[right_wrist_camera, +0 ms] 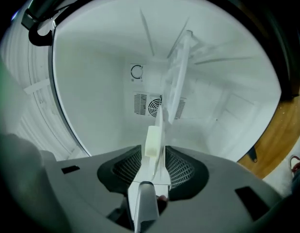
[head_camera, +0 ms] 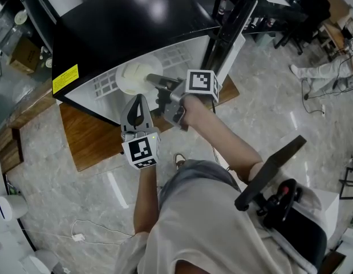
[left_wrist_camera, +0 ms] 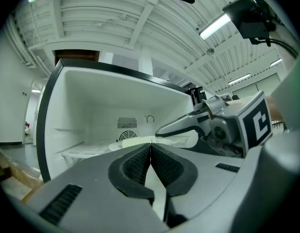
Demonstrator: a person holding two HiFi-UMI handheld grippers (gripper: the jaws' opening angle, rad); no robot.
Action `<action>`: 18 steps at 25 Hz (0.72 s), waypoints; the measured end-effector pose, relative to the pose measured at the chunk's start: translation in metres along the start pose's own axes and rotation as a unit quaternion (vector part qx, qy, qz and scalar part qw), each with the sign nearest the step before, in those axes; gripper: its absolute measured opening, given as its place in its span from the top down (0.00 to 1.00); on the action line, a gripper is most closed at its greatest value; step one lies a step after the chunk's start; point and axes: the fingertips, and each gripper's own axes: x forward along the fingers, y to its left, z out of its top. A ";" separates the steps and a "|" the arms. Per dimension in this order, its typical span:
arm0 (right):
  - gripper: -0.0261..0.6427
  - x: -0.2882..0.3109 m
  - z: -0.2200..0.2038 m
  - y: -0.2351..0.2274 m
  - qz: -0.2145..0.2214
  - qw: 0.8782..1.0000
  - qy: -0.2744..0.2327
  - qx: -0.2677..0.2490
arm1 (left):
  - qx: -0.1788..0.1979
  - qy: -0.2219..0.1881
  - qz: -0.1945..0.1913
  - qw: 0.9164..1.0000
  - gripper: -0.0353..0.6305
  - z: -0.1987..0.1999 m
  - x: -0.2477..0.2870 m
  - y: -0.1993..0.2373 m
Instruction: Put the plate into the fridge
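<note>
Room is tight: your right gripper (head_camera: 154, 81) reaches into the open fridge (head_camera: 125, 27), white walls at left and right. Its jaws stand apart around the plate's (head_camera: 132, 76) near rim, pads not pressing it. The plate lies on the wire shelf (head_camera: 177, 55). Your left gripper (head_camera: 139, 103), closed and empty, hangs nearer, outside.

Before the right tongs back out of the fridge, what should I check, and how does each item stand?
1. The plate lies inside the fridge, on its shelf: ok.
2. The right tongs are open, pads clear of the plate's rim: ok.
3. The left tongs are shut and empty: ok.
4. The plate sits steady on the shelf: cannot tell.
</note>
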 end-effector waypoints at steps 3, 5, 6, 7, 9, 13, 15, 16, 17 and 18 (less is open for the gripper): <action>0.68 0.002 -0.006 0.005 0.012 1.000 0.022 -0.015 | -0.002 -0.003 0.003 1.000 0.92 0.005 0.005 0.003; 0.66 0.002 -0.012 0.005 0.018 0.999 0.039 -0.020 | -0.004 -0.005 0.005 1.000 0.92 0.006 0.009 0.006; 0.66 0.002 -0.016 0.005 0.022 0.998 0.048 -0.018 | -0.006 -0.007 0.006 1.000 0.92 0.007 0.011 0.007; 0.66 0.002 -0.019 0.005 0.027 0.998 0.057 -0.015 | -0.007 -0.007 0.006 1.000 0.92 0.008 0.013 0.009; 0.66 0.000 -0.026 0.005 0.034 0.997 0.065 -0.017 | -0.009 -0.008 0.007 1.000 0.92 0.007 0.017 0.010; 0.67 -0.012 -0.035 0.001 0.028 0.995 0.064 -0.065 | -0.007 -0.010 0.007 1.000 0.92 0.006 0.026 0.014; 0.72 -0.018 -0.036 0.003 0.021 0.992 0.050 -0.115 | -0.006 -0.010 0.008 1.000 0.92 0.005 0.030 0.018; 0.82 -0.020 -0.033 0.003 0.016 0.988 0.036 -0.148 | -0.006 -0.010 0.009 1.000 0.92 0.005 0.033 0.020; 0.88 -0.019 -0.028 0.004 0.008 0.982 0.018 -0.189 | -0.006 -0.010 0.010 1.000 0.92 0.005 0.035 0.023; 0.91 -0.018 -0.023 0.004 -0.008 0.970 0.001 -0.245 | -0.005 -0.011 0.013 1.000 0.92 0.006 0.036 0.025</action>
